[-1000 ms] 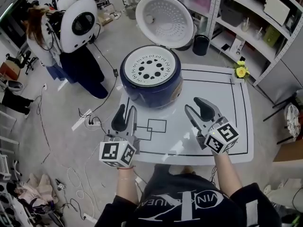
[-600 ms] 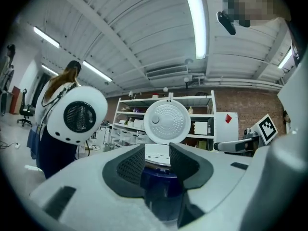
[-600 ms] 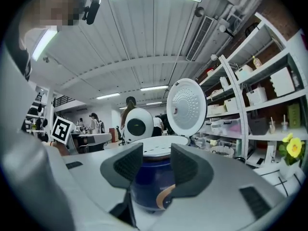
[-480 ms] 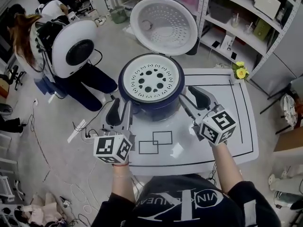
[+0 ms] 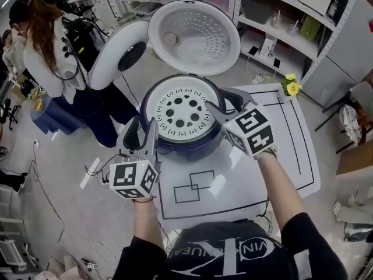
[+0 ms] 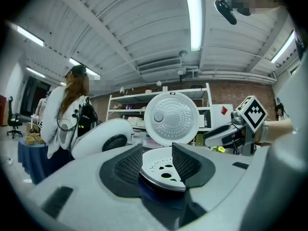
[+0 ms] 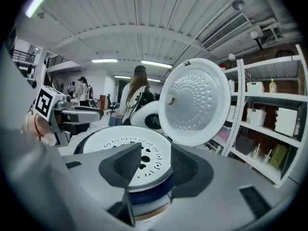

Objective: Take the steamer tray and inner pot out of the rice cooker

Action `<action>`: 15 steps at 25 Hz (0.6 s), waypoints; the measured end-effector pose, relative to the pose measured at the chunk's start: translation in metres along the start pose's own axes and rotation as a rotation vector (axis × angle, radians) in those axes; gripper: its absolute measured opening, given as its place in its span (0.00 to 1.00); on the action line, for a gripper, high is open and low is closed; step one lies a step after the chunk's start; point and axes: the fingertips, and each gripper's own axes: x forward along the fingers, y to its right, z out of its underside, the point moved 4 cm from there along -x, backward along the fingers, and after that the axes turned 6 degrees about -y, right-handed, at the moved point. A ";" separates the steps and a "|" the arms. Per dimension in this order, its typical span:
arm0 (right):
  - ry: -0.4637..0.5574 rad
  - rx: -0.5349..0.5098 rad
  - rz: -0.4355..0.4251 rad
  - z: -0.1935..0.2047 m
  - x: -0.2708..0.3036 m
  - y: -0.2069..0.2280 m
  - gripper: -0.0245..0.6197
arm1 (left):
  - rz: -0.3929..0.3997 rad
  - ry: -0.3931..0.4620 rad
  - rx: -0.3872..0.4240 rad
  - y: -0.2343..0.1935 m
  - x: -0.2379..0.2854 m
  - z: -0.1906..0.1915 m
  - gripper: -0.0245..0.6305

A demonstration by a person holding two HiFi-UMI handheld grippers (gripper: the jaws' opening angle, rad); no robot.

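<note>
The cooker (image 5: 185,147) stands with its lid (image 5: 195,31) up. The white tray (image 5: 182,109) sits in the cooker's top. The pot is likely under it, hidden. The left gripper (image 5: 143,137) is at the cooker's left side and the right gripper (image 5: 226,105) at its right. Both jaws have just been opening wide, with nothing between them. I think they are reaching for the tray. Next they need to pinch its rim and lift it straight up.

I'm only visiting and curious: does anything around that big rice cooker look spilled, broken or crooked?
Nothing stands out. The rice cooker stands upright on the table, its lid open, and the steamer tray sits level in its top.
</note>
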 end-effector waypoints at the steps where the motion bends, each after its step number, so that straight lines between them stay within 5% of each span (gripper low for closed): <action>1: -0.029 -0.015 0.006 -0.001 0.008 0.002 0.33 | -0.001 -0.008 0.011 -0.002 0.004 -0.001 0.29; 9: -0.319 -0.158 0.114 0.010 0.059 0.017 0.33 | 0.031 -0.061 0.040 -0.009 0.031 0.003 0.30; 15: -0.391 -0.212 0.176 0.013 0.079 0.019 0.33 | 0.063 -0.080 0.053 -0.010 0.043 0.009 0.30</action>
